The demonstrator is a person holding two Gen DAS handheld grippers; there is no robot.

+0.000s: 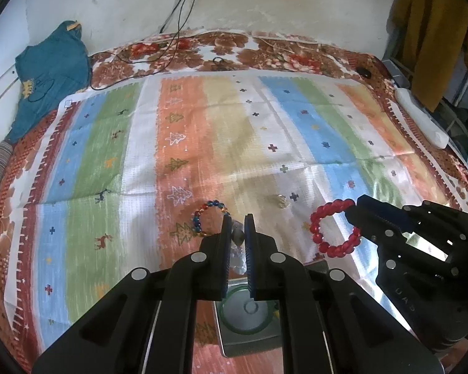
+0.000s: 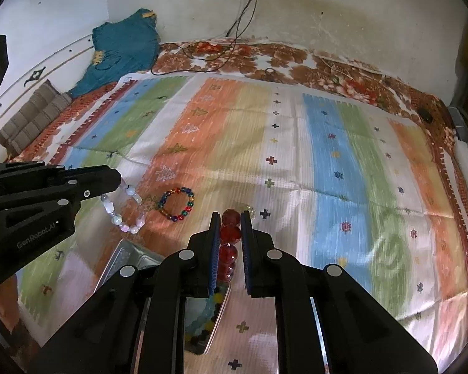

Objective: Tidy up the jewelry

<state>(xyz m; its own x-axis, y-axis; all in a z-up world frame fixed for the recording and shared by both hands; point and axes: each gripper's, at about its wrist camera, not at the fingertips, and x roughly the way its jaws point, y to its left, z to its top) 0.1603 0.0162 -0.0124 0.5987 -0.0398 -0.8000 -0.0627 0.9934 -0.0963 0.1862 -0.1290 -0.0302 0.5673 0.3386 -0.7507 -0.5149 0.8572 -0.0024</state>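
My left gripper (image 1: pixel 237 220) is shut on a pale, clear-beaded bracelet (image 2: pixel 124 215), which hangs from its tips above the striped mat (image 1: pixel 202 124). My right gripper (image 2: pixel 231 218) is shut on a red beaded bracelet (image 2: pixel 229 233); in the left wrist view that red bracelet (image 1: pixel 333 230) dangles as a full ring from the right gripper (image 1: pixel 354 213). A multicoloured bead bracelet (image 2: pixel 176 204) lies flat on the mat between the two grippers. Below the fingers sits a metal tray (image 1: pixel 231 346) holding a green bangle (image 1: pixel 246 310) and other beads.
A small clear trinket (image 1: pixel 280 201) rests on the mat beyond the grippers. Teal cloth (image 1: pixel 53 68) and black cables (image 1: pixel 171 46) lie at the far edge by the wall. A striped cushion (image 2: pixel 31 118) is at the left, and a white block (image 1: pixel 421 118) lies at the right edge.
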